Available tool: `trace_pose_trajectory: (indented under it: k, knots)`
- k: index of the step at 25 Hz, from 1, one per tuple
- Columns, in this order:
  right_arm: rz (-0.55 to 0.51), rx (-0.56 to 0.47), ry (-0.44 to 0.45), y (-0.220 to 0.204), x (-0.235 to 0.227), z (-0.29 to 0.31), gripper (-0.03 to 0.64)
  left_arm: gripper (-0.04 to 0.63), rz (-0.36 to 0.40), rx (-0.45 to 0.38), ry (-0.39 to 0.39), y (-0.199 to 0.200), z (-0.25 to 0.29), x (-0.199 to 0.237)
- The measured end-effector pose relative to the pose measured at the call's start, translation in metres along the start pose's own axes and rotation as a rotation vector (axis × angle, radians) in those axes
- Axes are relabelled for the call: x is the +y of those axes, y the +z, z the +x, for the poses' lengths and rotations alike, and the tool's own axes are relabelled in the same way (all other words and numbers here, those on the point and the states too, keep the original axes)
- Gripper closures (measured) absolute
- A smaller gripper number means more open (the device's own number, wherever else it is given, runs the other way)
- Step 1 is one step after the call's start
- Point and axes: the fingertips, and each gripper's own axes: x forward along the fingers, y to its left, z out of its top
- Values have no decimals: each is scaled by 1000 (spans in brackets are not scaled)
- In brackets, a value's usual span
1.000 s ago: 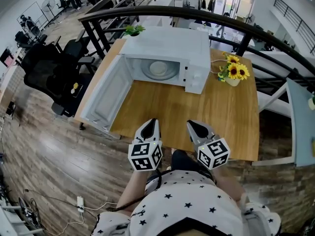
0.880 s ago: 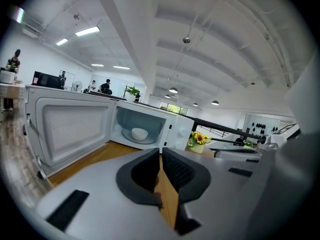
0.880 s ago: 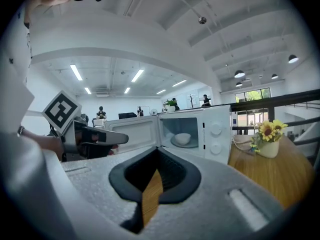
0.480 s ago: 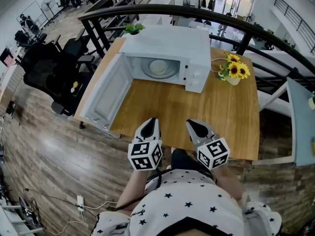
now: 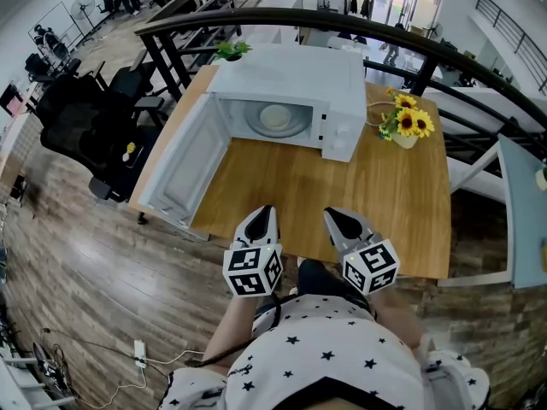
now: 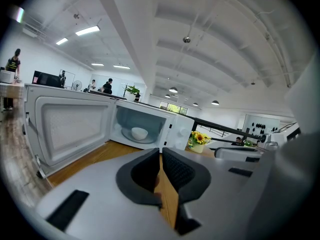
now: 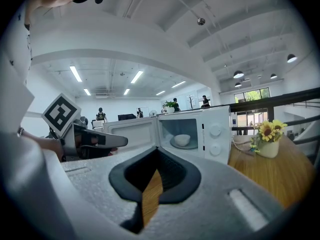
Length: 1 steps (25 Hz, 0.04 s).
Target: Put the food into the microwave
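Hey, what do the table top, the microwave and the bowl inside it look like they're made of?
Table top: wood or wood-look laminate, matte; brown grain streaks show.
Microwave: white casing, painted metal or plastic, smooth with a slight sheen.
Bowl: likely glazed ceramic, white and smooth; plastic can't be ruled out.

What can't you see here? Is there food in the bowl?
- Inside of bowl: too small in the head view; in both gripper views its own wall hides it.
- Markings on dials: right gripper view, too small.
- Back of microwave: all views, its own body hides it.
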Motion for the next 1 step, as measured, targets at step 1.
trace_pose_trajectory:
  k: [1]
  knots:
    - [1,0,-2,0,0,0,611,575,-1,1,0,0,0,0]
